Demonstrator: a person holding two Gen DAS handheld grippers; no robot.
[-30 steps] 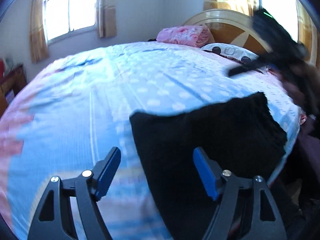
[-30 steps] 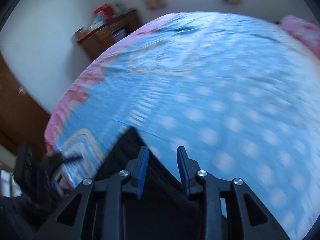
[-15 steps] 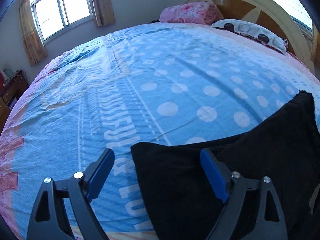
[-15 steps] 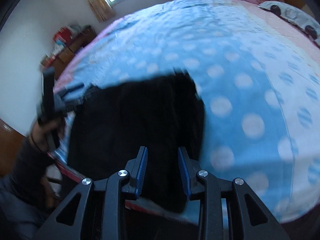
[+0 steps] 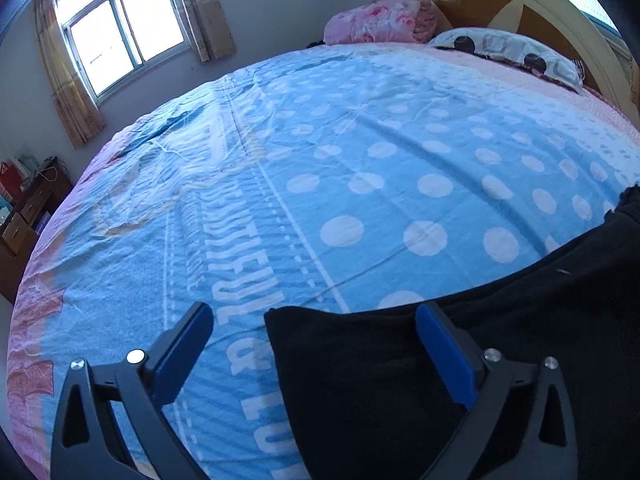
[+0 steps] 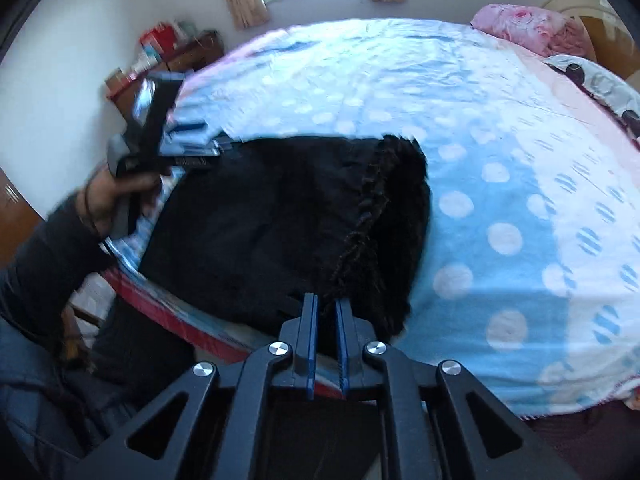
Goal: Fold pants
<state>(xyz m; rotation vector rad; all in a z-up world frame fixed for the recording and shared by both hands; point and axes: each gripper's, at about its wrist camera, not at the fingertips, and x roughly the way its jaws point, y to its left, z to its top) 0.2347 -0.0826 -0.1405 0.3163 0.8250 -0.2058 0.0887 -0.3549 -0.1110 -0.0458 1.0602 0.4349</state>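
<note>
Here, we noted black pants [image 6: 272, 220] folded into a flat block at the near edge of the bed [image 6: 500, 140], on a blue bedspread [image 5: 360, 160] with white dots.

Left wrist view: only one corner of the pants [image 5: 400, 380] showed, at 5 o'clock in frame. The left gripper [image 5: 312, 352] had its jaws spread wide and opening; the garment's corner lay below, between the blue pads [image 5: 444, 352], which did not press it. The left pad hung over bare bedspread with printed lettering. This view alone gave us the arched headboard [image 5: 520, 8] at 1 o'clock, and the window [image 5: 116, 40] at 11 o'clock in full.

Right wrist view: the whole folded block showed, with a ruffled, frayed-looking hem running from 12 toward 6 o'clock across the cloth. The right gripper [image 6: 326, 340] had its jaws nearly together and closing at the pants' near edge; black cloth sat in the narrow gap, though we could not tell how firmly it was pinched. Only here did we see the person's left hand [image 6: 116, 196] and dark sleeve at 9 o'clock, blurred, holding the other tool [image 6: 160, 136] over the pants' far-left corner.

Both views: a pink rolled blanket [image 5: 380, 20] and patterned pillow [image 5: 512, 52] at the bed's head, and a wooden cabinet [image 6: 176, 56] with clutter on top; contents were too blurred to name.
</note>
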